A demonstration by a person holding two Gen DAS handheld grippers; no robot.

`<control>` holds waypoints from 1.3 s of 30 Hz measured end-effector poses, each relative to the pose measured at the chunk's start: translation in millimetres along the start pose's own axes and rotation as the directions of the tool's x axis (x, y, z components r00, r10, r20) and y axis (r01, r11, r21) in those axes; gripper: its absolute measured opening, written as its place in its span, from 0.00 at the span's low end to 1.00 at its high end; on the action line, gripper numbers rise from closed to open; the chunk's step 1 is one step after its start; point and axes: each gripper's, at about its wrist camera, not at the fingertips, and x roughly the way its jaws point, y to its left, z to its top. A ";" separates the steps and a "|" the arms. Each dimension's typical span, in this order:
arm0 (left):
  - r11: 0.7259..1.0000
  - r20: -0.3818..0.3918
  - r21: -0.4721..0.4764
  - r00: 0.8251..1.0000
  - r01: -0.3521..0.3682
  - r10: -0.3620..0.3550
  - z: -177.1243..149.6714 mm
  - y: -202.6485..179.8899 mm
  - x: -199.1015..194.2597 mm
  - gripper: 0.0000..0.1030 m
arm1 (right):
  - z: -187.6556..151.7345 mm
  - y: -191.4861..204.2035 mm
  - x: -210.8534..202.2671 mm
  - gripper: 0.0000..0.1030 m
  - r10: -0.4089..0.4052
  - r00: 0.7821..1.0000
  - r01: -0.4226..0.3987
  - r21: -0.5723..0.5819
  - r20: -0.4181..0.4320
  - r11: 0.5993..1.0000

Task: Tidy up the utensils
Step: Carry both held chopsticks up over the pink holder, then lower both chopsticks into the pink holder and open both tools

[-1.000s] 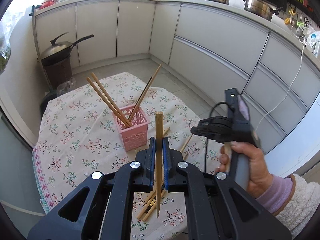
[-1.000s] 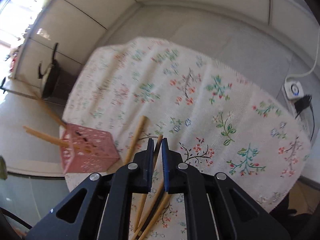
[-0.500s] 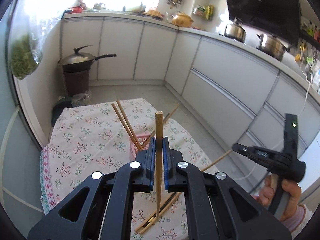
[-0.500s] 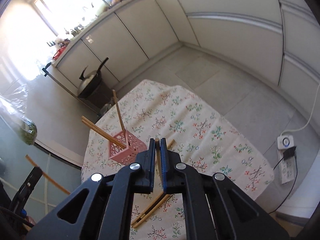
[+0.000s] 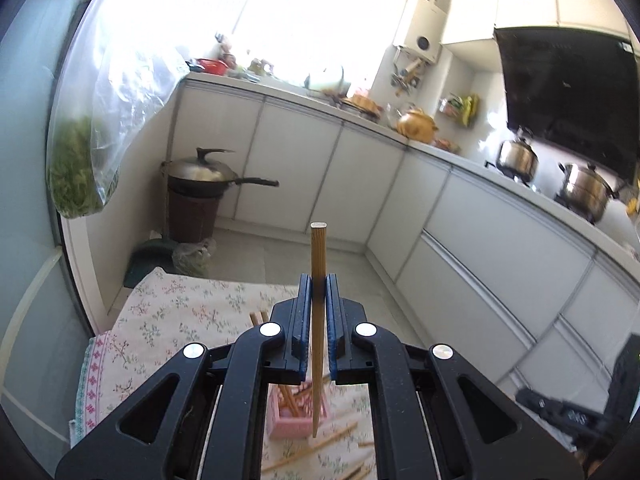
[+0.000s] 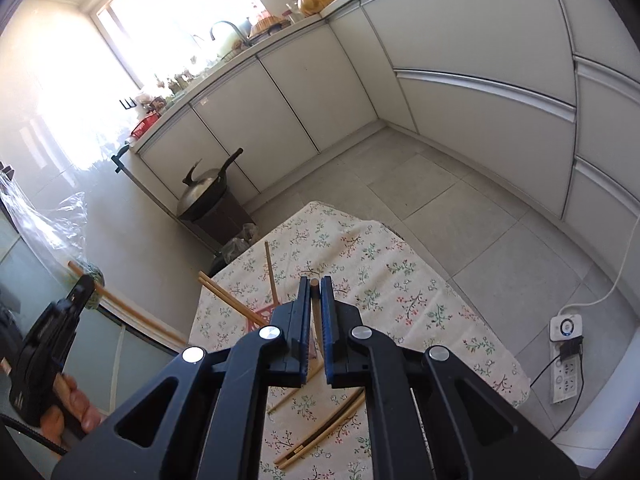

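A chopstick (image 5: 318, 320) is being gripped between the blue pads of the left gripper (image 5: 318, 316), with the jaws closed on it. It is being held upright: its blunt top end is sticking up well above the fingertips, and its lower end is hanging below the pads, just over the pink basket (image 5: 298, 416) seen through the gap in the gripper frame. More chopsticks (image 5: 290, 398) are being held inside that basket, leaning at angles. The basket is being carried by a table covered with a flowered cloth (image 5: 180, 320), and loose chopsticks (image 5: 320, 446) are lying on the cloth just beside the basket, on the near side.

A second, darker chopstick (image 6: 316, 312) is being clamped in the right gripper (image 6: 315, 312), whose jaws are closed on it as well; only its short tip is showing above the pads, while the rest is running down between them. Below this gripper, further loose chopsticks (image 6: 320, 436) are lying on the cloth (image 6: 400, 280). The basket (image 6: 262, 316) is being largely hidden behind the gripper's left side, with chopsticks (image 6: 232, 300) leaning out of it. At the left edge of the right view, the left gripper (image 6: 82, 286) is being seen with its chopstick (image 6: 132, 314) crossing it.
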 end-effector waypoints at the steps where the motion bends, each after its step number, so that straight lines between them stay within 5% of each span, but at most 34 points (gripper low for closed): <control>1: 1.000 0.002 -0.015 1.000 -0.007 0.007 3.2 1.6 7.6 0.06 | 3.4 -0.6 0.4 0.05 0.004 1.000 -0.004 0.003 -0.002 1.000; 8: 0.996 -0.008 -0.035 0.996 -0.084 0.084 -4.7 9.4 59.7 0.07 | 21.9 -3.3 8.2 0.05 0.004 1.000 -0.004 0.004 -0.011 1.000; 12: 0.991 -0.100 -0.060 0.989 -0.118 0.111 -29.4 21.9 87.4 0.11 | 34.1 2.8 9.9 0.05 0.032 0.999 -0.032 0.008 -0.026 0.999; 22: 0.980 -0.015 -0.162 0.994 -0.113 0.112 -1.8 58.5 23.1 0.32 | 60.2 56.2 13.5 0.05 0.095 0.995 -0.097 -0.043 -0.040 0.994; 33: 0.984 -0.055 -0.153 0.995 -0.088 0.080 6.7 64.5 22.5 0.32 | 69.3 108.9 66.5 0.05 0.066 0.990 -0.081 -0.113 -0.125 0.990; 39: 0.993 -0.070 -0.094 0.996 -0.064 0.058 4.7 50.4 21.7 0.32 | 70.6 112.1 86.8 0.27 0.071 0.992 -0.079 -0.077 -0.104 0.994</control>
